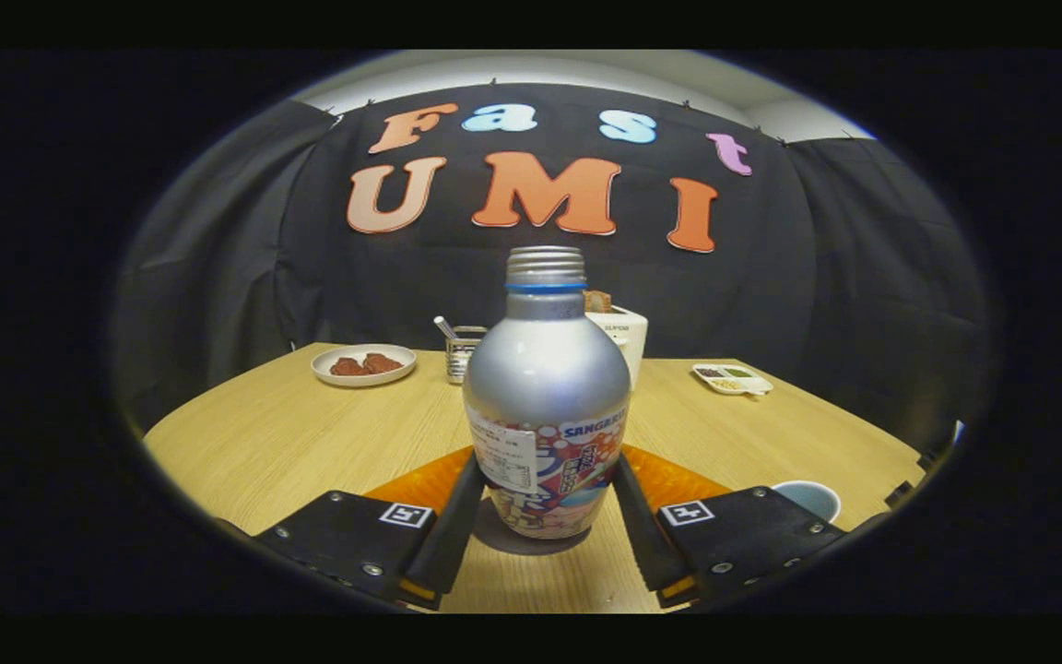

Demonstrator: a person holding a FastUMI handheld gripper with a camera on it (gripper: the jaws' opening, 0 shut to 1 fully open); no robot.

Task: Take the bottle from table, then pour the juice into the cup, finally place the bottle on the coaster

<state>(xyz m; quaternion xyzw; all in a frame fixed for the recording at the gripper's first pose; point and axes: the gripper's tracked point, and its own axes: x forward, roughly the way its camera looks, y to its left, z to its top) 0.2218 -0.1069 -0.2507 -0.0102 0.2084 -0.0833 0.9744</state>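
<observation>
**Two fingers clasp the bottle**

Both fingers (463, 516) of the gripper (545, 512) press the upright, uncapped bottle (546, 397), its base over the orange coaster (678, 480). Cup (808, 498) stands at 4 o'clock from it on the table (310, 443).

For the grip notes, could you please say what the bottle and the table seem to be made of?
Bottle: likely aluminium, matte silver with soft highlights and a threaded neck, a printed label round its lower half. The jaws flank that label. Table: pale wood or wood-look laminate, showing fine grain.
</observation>
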